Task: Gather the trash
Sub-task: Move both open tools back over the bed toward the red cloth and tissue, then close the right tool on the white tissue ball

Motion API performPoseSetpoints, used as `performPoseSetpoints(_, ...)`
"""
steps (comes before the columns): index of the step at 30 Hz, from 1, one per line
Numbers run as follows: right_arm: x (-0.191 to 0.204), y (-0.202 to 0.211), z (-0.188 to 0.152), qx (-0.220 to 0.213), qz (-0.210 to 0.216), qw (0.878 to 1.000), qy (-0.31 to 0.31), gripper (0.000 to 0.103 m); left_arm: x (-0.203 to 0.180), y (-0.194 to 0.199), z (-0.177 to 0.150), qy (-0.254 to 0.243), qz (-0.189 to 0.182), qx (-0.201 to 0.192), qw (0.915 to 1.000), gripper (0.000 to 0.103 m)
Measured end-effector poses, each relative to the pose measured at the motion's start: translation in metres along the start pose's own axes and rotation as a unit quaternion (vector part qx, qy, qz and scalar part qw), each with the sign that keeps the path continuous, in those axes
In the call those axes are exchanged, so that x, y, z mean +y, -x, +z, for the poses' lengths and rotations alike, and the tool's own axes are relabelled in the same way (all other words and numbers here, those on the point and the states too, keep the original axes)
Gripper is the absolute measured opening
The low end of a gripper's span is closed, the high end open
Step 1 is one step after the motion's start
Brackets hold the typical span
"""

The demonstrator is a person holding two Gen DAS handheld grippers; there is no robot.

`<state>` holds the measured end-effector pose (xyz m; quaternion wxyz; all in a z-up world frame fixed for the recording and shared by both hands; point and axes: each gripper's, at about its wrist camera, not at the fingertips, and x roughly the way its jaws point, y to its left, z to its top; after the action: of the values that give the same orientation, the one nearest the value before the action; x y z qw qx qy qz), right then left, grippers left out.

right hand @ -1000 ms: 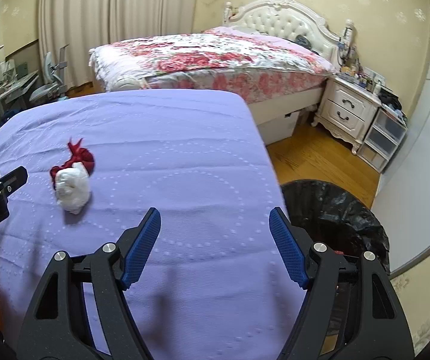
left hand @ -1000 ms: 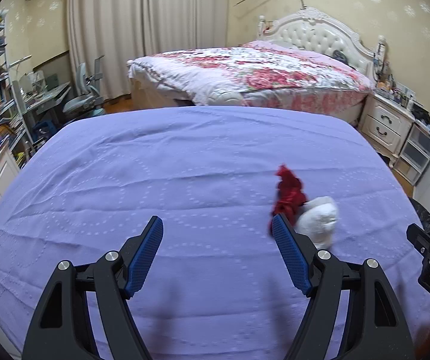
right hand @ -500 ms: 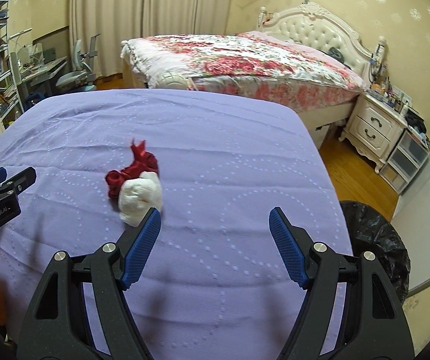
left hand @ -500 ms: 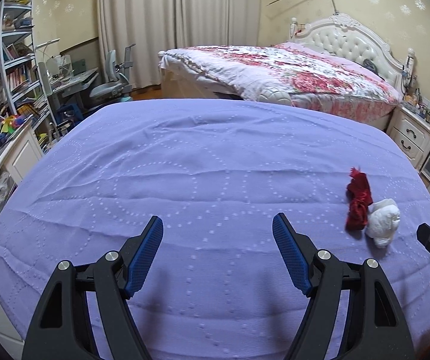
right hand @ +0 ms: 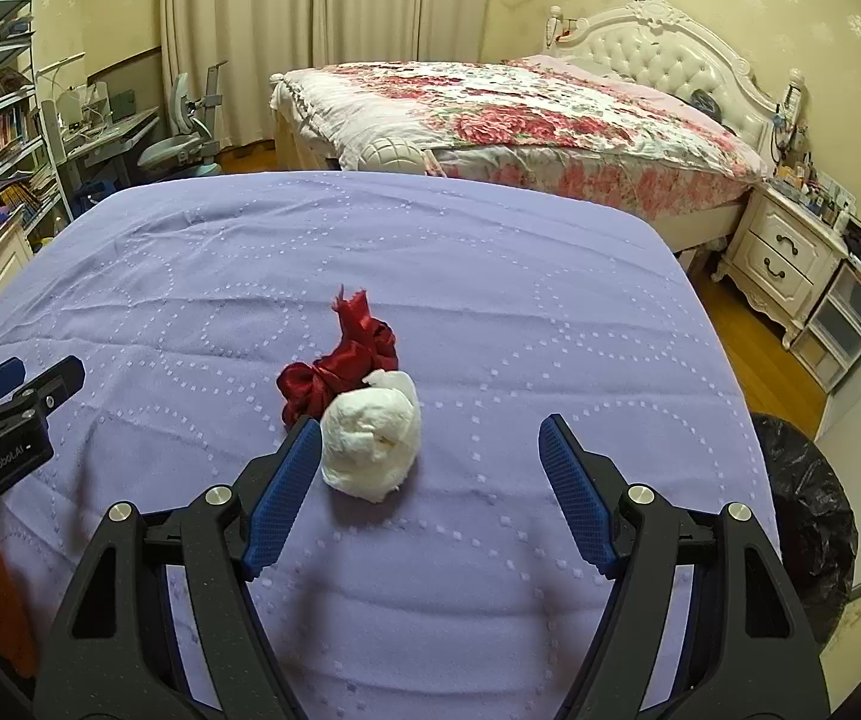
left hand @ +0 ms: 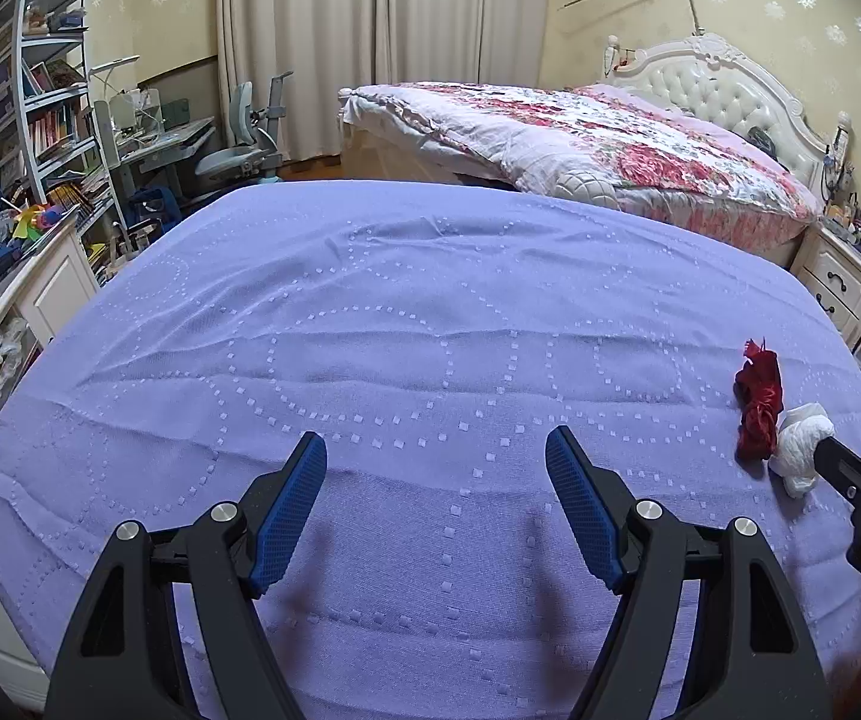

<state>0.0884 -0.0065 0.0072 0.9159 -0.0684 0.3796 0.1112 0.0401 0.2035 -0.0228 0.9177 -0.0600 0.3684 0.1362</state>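
We see a white crumpled wad (right hand: 371, 441) touching a red ribbon scrap (right hand: 343, 369) on the purple bedspread (right hand: 490, 276). Our right gripper (right hand: 427, 459) hangs spread, its left pad just beside the wad. Our left gripper (left hand: 436, 477) gapes over bare cloth. A black-lined bin (right hand: 805, 510) stands off the bed's right edge.

wad (right hand: 370, 444) touching ribbon (right hand: 340, 369), on bedspread (right hand: 490, 276)
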Motion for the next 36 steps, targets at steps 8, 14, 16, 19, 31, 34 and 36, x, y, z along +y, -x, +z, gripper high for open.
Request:
performPoseSetpoints(8, 0.007, -0.014, 0.003, 0.012, 0.007, 1.0, 0.005, 0.062, 0.0, -0.004, 0.0, -0.002, 0.0, 0.002, 1.0, 0.073)
performPoseSetpoints(14, 0.009, -0.016, 0.003, 0.01, 0.022, 1.0, 0.004, 0.042, -0.004, -0.006, -0.001, -0.008, 0.001, 0.002, 1.0, 0.073)
performPoseSetpoints(16, 0.008, -0.016, 0.003, 0.01, 0.025, 1.0, 0.005, 0.036, -0.005, -0.006, -0.001, -0.009, 0.001, 0.002, 1.0, 0.073)
performPoseSetpoints(19, 0.006, -0.014, 0.002, 0.008, 0.022, 1.0, 0.005, 0.032, -0.008, -0.006, -0.001, -0.01, -0.001, 0.003, 0.9999, 0.073)
performPoseSetpoints(31, -0.029, -0.006, 0.002, 0.004, -0.005, 1.0, -0.022, 0.026, -0.03, -0.004, -0.001, -0.024, -0.018, 0.004, 0.9995, 0.073)
performPoseSetpoints(34, -0.029, -0.008, 0.002, 0.003, 0.001, 1.0, -0.027, 0.028, -0.031, -0.004, -0.002, -0.022, -0.018, 0.005, 0.9996, 0.073)
performPoseSetpoints(36, -0.027, -0.009, 0.004, 0.003, 0.006, 1.0, -0.026, 0.042, -0.031, -0.004, -0.002, -0.02, -0.019, 0.006, 0.9996, 0.073)
